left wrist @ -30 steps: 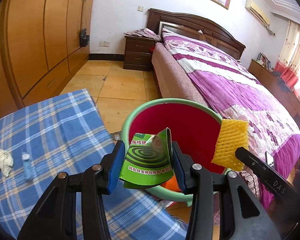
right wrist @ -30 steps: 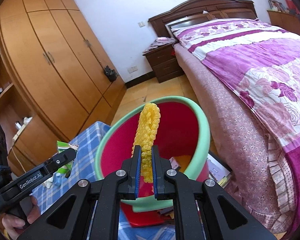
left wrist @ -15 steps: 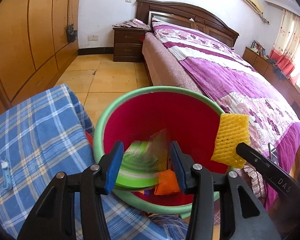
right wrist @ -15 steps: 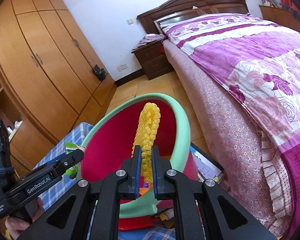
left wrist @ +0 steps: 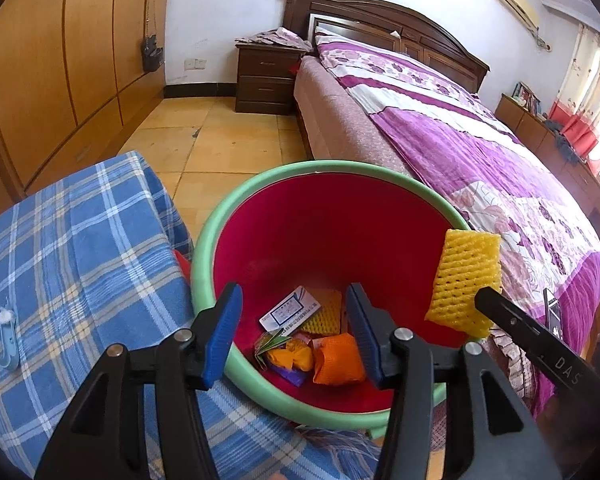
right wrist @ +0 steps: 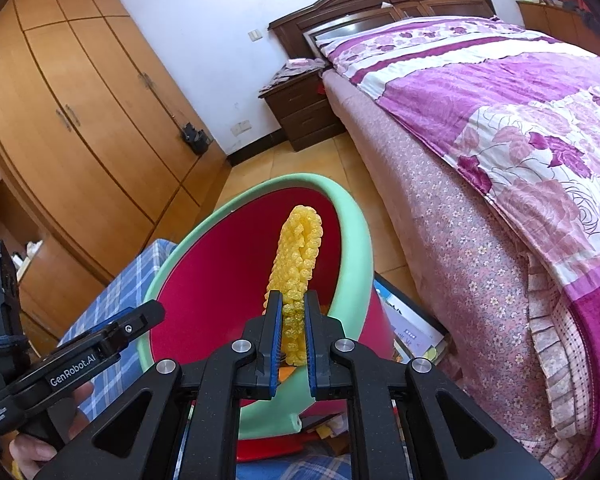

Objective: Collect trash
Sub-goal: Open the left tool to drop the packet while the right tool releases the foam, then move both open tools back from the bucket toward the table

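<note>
My left gripper (left wrist: 293, 300) hangs over the red bin with the green rim (left wrist: 260, 178). Its jaws are opening and nothing is between them. Down in the bin lie a folded green packet (left wrist: 271, 343), a white card (left wrist: 290, 310), an orange foam piece (left wrist: 338, 360) and a yellow foam piece (left wrist: 326, 316). My right gripper (right wrist: 292, 298) is shut on a yellow foam net (right wrist: 300, 248), held upright over the bin's near rim (right wrist: 352, 216). That net (left wrist: 466, 280) also shows at the right in the left wrist view.
A blue plaid tablecloth (left wrist: 80, 240) lies left of the bin, with a light blue clip (left wrist: 8, 336) on it. The bed (left wrist: 460, 140) runs along the right, a nightstand (left wrist: 266, 80) behind, wooden wardrobes (left wrist: 60, 60) on the left. A person's hand (right wrist: 28, 452) holds the left gripper.
The green packet has left the left gripper's jaws and dropped into the bin; those jaws stand wider. Both grippers have come lower over the bin. The right still clamps the net.
</note>
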`<state>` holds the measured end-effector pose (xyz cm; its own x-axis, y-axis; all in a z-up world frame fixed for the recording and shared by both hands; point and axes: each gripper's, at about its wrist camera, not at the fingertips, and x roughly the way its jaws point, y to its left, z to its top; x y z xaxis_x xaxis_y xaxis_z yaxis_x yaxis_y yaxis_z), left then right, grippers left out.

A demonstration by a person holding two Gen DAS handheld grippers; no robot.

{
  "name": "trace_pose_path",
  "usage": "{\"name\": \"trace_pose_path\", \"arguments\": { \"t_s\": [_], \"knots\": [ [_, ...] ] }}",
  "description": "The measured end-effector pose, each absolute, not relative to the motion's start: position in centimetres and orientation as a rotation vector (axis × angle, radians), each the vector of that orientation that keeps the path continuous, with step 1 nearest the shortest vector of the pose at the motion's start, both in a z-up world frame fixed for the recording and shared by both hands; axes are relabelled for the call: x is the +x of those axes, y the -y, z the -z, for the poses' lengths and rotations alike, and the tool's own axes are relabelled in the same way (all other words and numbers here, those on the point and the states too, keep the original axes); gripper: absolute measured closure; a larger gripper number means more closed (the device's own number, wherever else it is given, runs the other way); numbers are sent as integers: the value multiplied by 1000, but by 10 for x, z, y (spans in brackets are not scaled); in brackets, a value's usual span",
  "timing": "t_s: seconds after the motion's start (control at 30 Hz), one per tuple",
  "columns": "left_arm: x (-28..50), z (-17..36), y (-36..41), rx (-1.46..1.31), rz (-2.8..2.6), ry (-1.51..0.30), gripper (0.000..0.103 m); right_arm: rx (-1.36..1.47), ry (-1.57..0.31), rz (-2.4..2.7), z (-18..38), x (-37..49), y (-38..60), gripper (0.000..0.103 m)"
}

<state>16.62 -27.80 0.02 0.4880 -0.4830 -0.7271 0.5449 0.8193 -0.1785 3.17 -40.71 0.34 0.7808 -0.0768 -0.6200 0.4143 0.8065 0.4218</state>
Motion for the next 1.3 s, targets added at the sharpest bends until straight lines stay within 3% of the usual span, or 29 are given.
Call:
{"name": "trace_pose_path", "arguments": {
  "t_s": [0.2,0.33,0.43,0.57,0.7,0.77,0.87,0.97,1.3],
  "knots": [
    [165,-2,265,53,607,-863,49,580,-631,261,-3,35,405,87],
    [163,-4,257,38,598,-862,49,591,-629,250,-3,35,404,74],
    [162,-7,252,29,595,-858,49,586,-624,241,-5,34,402,72],
    [158,-10,245,23,589,-853,49,580,-613,234,-10,32,397,52],
    [155,-14,237,16,582,-848,49,579,-607,232,-15,30,392,48],
    [152,-16,232,11,578,-843,49,579,-602,235,-16,29,391,40],
    [150,-19,224,4,572,-835,49,578,-592,233,-20,27,386,37],
    [147,-24,213,-5,565,-825,49,568,-585,238,-26,25,379,29],
    [142,-35,172,-46,527,-794,49,534,-571,226,-39,25,351,27]
  ]
}}
